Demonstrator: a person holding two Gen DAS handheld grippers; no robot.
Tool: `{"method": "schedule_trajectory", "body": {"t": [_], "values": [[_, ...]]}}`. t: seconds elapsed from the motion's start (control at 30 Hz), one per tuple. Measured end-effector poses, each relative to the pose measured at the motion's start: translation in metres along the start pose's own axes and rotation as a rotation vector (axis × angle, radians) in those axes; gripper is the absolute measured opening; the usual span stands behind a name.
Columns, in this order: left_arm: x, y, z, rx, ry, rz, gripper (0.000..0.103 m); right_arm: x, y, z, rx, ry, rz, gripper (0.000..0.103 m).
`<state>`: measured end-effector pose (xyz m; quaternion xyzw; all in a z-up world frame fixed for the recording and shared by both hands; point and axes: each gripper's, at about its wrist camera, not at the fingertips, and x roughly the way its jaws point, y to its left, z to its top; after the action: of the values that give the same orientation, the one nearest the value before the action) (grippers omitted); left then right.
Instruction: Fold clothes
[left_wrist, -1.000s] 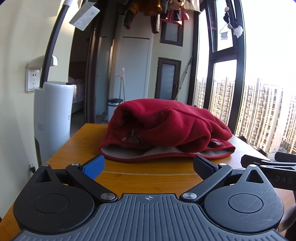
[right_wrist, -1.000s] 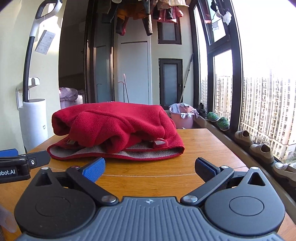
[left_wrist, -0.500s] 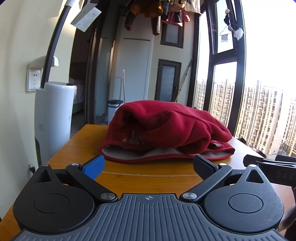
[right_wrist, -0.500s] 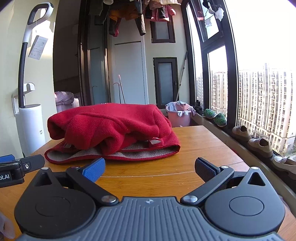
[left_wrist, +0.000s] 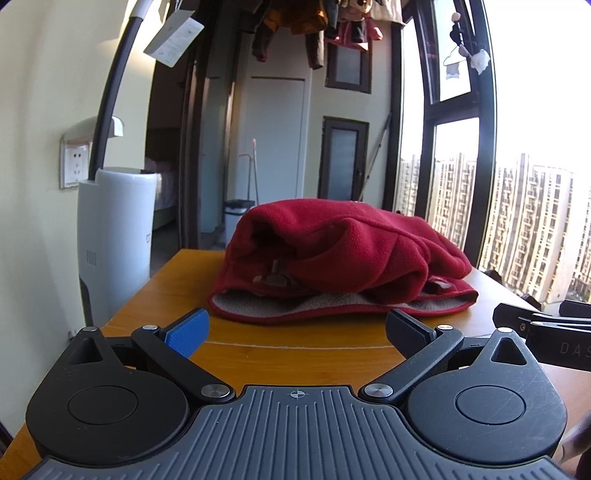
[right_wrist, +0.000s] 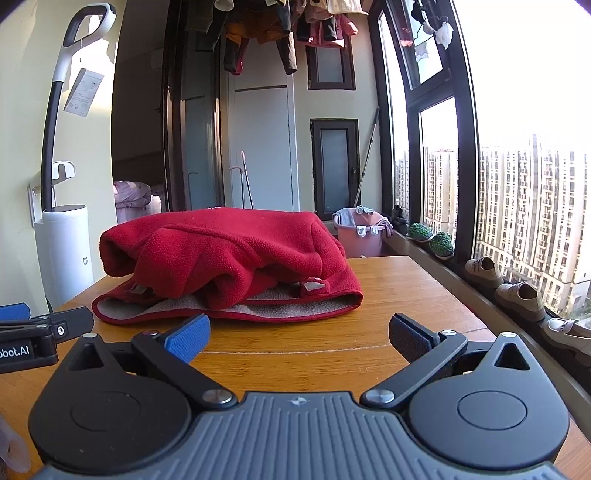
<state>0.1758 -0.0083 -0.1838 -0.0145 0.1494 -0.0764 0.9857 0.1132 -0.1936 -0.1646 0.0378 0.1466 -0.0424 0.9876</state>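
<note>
Crumpled red fleece jacket (left_wrist: 343, 258) lying straight ahead of both claws.
Left claw (left_wrist: 297, 330) and right claw (right_wrist: 299, 332) are gaping empty, hem running crosswise on the wooden table (right_wrist: 399, 295).

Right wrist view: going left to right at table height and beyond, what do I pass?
Left gripper → white vacuum dock → red fleece → pink laundry basket → green slippers → beige shoes.

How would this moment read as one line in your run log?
left gripper: open, empty | right gripper: open, empty | red fleece: bunched on table, untouched
</note>
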Motion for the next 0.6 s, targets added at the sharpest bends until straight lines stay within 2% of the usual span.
{"method": "schedule_trajectory", "body": {"t": [0.6], "values": [[0.0018, 0.0014, -0.0002, -0.004, 0.014, -0.013, 0.103, 0.0023, -0.0015, -0.0012, 0.011, 0.016, 0.003, 0.103]]}}
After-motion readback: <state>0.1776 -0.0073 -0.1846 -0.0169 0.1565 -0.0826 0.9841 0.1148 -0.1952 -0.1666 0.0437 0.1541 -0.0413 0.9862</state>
